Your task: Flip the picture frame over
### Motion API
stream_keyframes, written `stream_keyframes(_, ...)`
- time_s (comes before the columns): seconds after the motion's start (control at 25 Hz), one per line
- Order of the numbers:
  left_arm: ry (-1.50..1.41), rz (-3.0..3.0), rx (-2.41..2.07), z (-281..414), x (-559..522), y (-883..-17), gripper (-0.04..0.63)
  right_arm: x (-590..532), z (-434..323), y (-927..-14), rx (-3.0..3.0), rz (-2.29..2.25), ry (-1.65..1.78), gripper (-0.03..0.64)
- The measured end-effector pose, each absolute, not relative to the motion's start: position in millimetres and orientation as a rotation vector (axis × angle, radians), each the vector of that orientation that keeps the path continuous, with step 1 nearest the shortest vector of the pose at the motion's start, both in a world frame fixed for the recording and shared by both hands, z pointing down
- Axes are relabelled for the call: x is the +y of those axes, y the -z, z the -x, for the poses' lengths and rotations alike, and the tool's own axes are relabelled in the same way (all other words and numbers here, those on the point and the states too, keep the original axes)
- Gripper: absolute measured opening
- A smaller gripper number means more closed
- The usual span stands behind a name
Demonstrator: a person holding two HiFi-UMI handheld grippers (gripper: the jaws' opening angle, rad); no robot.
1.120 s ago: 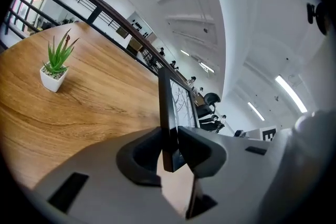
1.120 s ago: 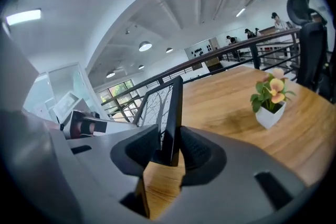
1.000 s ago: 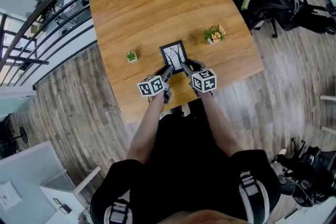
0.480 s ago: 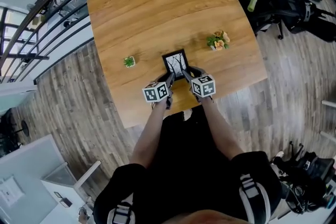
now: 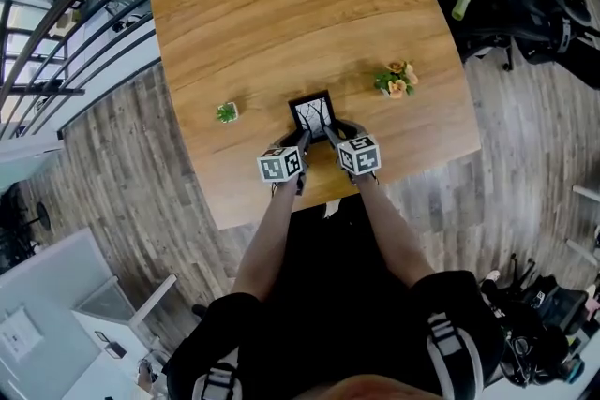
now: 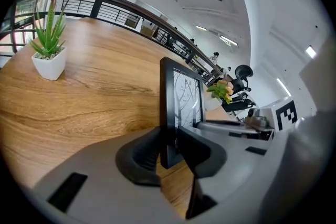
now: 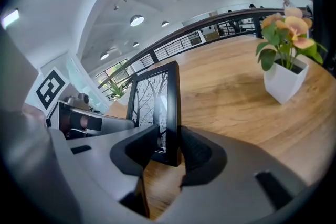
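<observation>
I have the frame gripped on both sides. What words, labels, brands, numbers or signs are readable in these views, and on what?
No readable text in any view.
Black picture frame: a print of bare trees, no lettering.
Left gripper's marker cube and right gripper's marker cube: black-and-white square codes, not letters or digits.
White pot of the spiky green plant and white pot of the orange flowers: plain, no label.

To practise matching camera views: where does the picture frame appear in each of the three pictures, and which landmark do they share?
Head view: picture frame just above centre.
Left gripper view: frame near centre, upright, seen almost edge-on.
Right gripper view: frame just left of centre, upright.
Shared landmark: flowering plant in a white pot.
</observation>
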State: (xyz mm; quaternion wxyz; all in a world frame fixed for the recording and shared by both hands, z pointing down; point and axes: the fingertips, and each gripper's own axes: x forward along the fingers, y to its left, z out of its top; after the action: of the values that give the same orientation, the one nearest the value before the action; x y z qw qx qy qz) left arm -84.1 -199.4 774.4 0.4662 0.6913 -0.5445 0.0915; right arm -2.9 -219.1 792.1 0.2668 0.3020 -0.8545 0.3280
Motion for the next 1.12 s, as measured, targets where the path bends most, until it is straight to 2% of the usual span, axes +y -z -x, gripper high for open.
stream_keyframes(1.12, -0.464, -1.763, -1.504, 89, -219, -799, 0.130, -239, 11, -815, -2.246, -0.776, -0.677, 0.164)
